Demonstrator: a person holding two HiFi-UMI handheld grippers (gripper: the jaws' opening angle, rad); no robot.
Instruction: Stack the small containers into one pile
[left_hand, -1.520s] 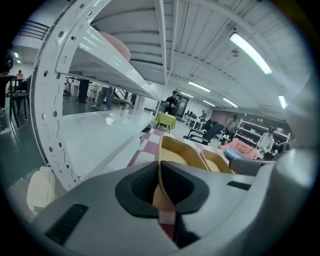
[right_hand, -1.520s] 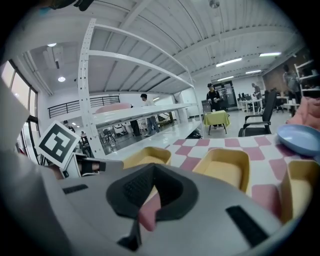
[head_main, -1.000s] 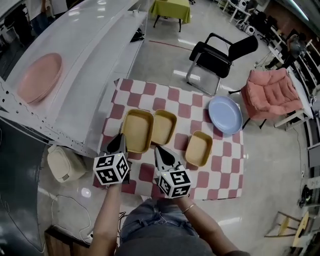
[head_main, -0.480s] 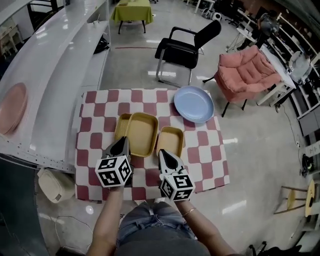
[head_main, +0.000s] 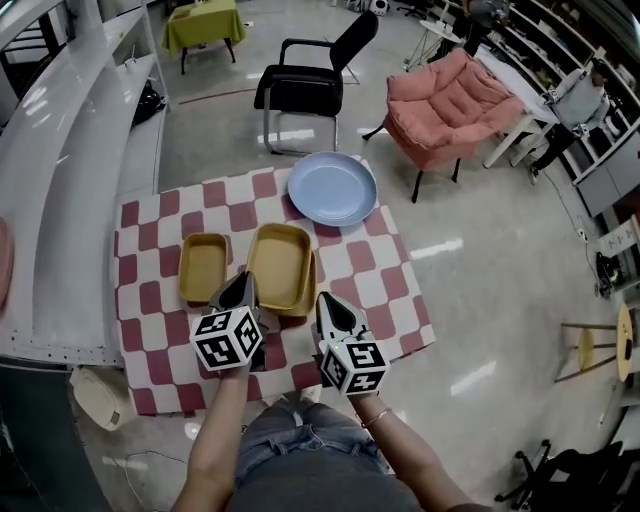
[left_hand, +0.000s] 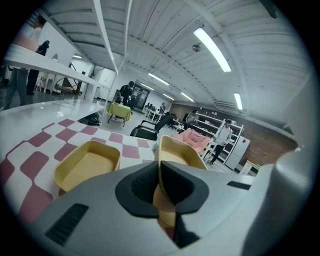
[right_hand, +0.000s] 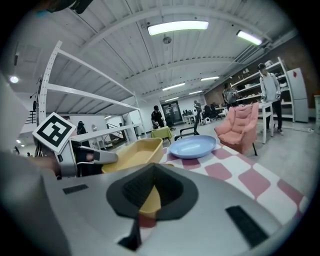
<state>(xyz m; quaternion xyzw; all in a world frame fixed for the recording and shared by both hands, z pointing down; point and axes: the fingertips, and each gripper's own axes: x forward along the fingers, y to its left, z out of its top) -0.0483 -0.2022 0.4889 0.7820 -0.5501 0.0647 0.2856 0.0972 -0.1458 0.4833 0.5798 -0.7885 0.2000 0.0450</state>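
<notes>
We find the table under a red-and-white checked cloth (head_main: 150, 330), with an empty blue plate (head_main: 332, 188) at its far edge, which is no part of the pile. Three yellow containers lie on the near half, and none holds any goods. The upper container (head_main: 281, 262) sits in or just over the lower container (head_main: 313, 286), of which only a strip of rim shows at the right and near sides. We cannot tell whether the two are fully seated. The lone container (head_main: 204, 267) lies to the left of that pair, apart from it with a strip of cloth between. Its long axis runs away from the person, parallel to theirs. The left gripper (head_main: 242, 285) is the nearer to it, but its jaws are drawn narrow onto the near wall of the upper container. The right gripper (head_main: 326, 305) stands at the pair's near right corner, jaws likewise narrow, with yellow wall between them. We judge this to be the lower container. In our judgement two are joined and the third remains, so the coming move runs sideways across the cloth, leftward.
</notes>
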